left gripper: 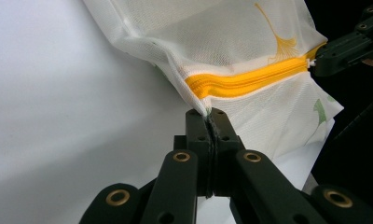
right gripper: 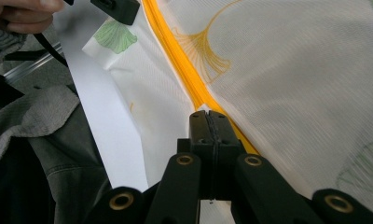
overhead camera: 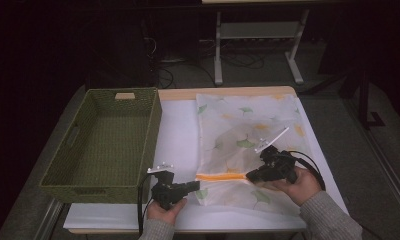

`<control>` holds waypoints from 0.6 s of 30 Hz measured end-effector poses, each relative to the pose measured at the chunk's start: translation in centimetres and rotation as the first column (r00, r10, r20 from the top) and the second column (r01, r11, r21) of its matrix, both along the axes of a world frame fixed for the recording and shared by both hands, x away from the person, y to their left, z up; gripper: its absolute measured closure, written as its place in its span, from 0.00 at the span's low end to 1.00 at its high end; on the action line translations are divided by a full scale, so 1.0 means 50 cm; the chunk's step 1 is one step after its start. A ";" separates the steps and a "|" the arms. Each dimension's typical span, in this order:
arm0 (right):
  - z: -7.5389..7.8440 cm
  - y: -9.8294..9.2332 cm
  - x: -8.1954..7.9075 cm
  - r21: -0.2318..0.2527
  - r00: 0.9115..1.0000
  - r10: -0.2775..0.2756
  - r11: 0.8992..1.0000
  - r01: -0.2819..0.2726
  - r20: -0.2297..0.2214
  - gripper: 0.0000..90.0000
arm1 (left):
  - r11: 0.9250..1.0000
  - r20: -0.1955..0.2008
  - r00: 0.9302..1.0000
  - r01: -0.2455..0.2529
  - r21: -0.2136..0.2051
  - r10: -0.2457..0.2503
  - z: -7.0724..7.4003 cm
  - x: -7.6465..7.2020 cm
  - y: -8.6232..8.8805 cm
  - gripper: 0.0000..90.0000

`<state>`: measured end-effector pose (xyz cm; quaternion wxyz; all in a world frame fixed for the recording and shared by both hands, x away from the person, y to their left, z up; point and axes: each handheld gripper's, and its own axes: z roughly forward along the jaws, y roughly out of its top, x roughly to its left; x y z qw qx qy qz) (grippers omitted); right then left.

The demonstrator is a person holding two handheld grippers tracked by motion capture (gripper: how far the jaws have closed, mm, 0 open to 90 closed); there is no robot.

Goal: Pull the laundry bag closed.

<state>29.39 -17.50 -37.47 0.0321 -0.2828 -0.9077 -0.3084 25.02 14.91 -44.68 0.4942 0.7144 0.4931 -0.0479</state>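
You have a thin mesh laundry bag (overhead camera: 248, 135) lying flat on the bench (overhead camera: 178, 135), to the right of the green woven basket (overhead camera: 105, 142), with its orange zipper (overhead camera: 220, 177) running across the near end. It looks very light and limp, so expect it to sag, bunch and slide on the smooth white surface rather than hold any shape. Your left tongs (left gripper: 210, 114) are clamped on the fabric corner right at the zipper's end, and your right tongs (right gripper: 209, 116) are pinched together on what seems to be the zipper pull (the tab itself is hidden between the jaws). That is the sensible hold: one end anchored, the slider in the other. Keep the tape taut between both hands, since slack mesh will likely snag in the teeth, and pull gently, because the weave looks easy to tear.
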 end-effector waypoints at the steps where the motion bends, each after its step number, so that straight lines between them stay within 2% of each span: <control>1: 0.000 0.000 0.000 0.000 1.000 0.000 1.000 0.000 0.000 1.00 | 1.000 0.000 1.000 0.000 0.000 0.000 0.000 0.000 0.000 0.99; 18: 0.002 -0.052 -0.015 0.019 0.999 -0.040 0.999 0.040 -0.006 1.00 | 1.000 0.002 1.000 -0.001 0.007 0.001 0.011 0.002 -0.010 0.99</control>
